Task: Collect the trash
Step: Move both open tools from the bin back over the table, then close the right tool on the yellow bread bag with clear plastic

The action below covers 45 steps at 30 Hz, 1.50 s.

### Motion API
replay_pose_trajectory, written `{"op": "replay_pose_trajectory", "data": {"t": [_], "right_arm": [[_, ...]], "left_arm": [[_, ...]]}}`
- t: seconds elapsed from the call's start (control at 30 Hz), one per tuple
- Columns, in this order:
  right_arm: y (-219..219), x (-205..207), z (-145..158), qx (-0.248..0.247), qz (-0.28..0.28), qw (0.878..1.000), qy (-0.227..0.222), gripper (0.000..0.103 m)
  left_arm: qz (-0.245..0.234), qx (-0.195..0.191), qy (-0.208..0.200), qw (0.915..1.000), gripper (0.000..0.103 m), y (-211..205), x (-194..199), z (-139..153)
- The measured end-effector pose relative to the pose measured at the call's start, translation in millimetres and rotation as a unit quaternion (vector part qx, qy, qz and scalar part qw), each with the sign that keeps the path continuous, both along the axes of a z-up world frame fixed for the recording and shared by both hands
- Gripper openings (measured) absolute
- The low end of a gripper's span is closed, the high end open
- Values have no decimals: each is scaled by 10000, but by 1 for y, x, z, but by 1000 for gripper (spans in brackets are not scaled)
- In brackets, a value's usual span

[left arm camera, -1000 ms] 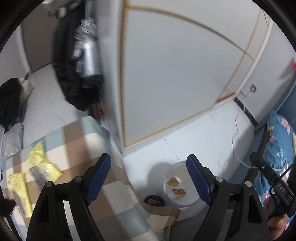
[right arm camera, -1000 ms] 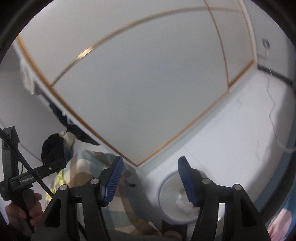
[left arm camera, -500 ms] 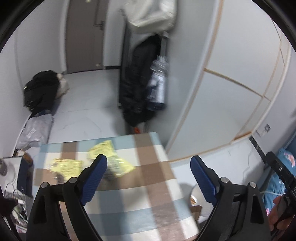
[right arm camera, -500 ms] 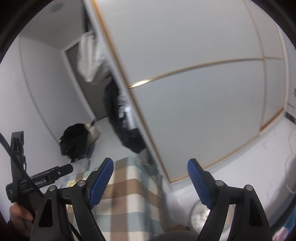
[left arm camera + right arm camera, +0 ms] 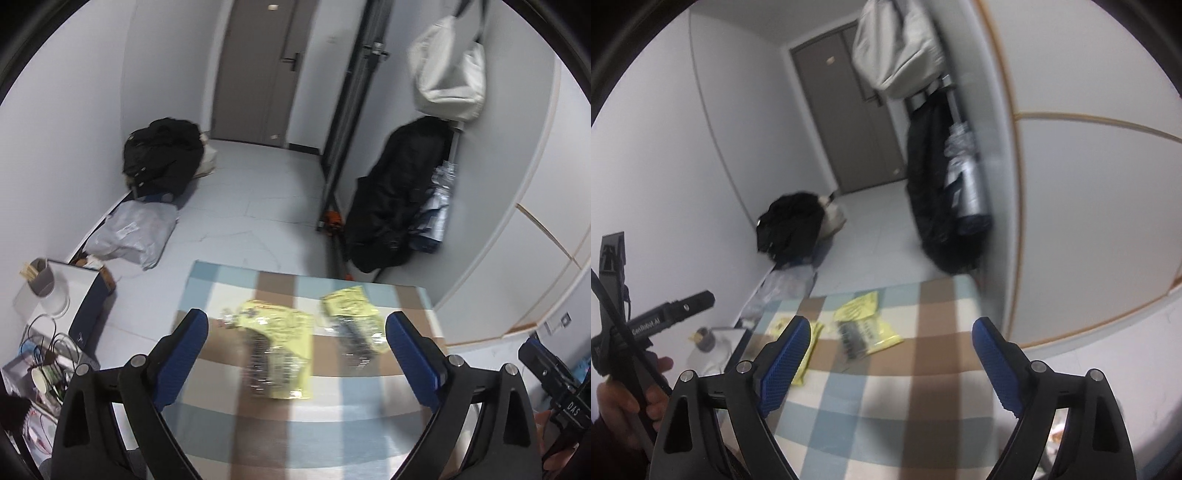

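Left gripper (image 5: 297, 354): jaws wide and opening, nothing between the blue pads, aimed down at a table covered in a checked cloth (image 5: 369, 424).
Right gripper (image 5: 886, 358): jaws wide and opening, nothing between the pads, raised over the near part of the same cloth.
Trash: two yellow wrappers with clear windows, lying flat toward the far edge of the table.
- Larger wrapper (image 5: 275, 352): near the middle of the far half, seen between the left gripper's fingers, not touched.
- Smaller wrapper (image 5: 351, 314): just beside the first, toward the far right corner, apart from it.
Right wrist view: larger wrapper partly hidden behind the left finger; smaller wrapper (image 5: 862, 325) clear of the fingers.
Beyond the far edge: white floor, grey door (image 5: 258, 66), black bag (image 5: 162, 155) by the left wall, dark coat (image 5: 395, 199) hung at right.
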State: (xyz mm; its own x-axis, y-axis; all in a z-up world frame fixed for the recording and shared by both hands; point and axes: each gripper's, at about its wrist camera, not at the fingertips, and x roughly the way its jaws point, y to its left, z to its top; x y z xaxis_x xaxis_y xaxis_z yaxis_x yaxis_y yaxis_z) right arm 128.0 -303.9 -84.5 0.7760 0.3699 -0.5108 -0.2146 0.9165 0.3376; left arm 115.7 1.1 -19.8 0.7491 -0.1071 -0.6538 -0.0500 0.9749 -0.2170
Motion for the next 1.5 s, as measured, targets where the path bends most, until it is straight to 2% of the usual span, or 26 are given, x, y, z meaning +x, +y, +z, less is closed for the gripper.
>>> {"op": "replay_pose_trajectory", "data": {"t": [0.37, 0.53, 0.7, 0.9, 1.1, 1.2, 1.37, 1.5], "right_arm": [[74, 49, -41, -457, 717, 9952, 487, 90], [100, 81, -53, -709, 992, 9905, 643, 90], [126, 121, -73, -1024, 1104, 9843, 917, 90], [156, 162, -104, -1495, 1306, 9724, 1230, 90], [185, 177, -125, -2102, 1608, 9553, 1318, 90], [193, 181, -134, -2270, 1709, 9486, 1392, 90], [187, 183, -135, -2073, 1668, 9527, 1471, 89], [183, 181, -134, -2139, 1730, 9511, 1405, 77]], "left_arm": [[337, -395, 450, 9976, 95, 67, 10, -49], [367, -713, 724, 9941, 95, 82, 20, -58], [355, -720, 842, 9932, 95, 91, 26, -62], [475, -926, 1015, 9894, 95, 106, 32, -67], [535, -1049, 1155, 9863, 95, 113, 37, -73], [620, -1035, 1224, 9851, 95, 115, 39, -75], [602, -961, 1248, 9857, 95, 112, 41, -76], [523, -662, 1233, 9888, 95, 102, 42, -76]]}}
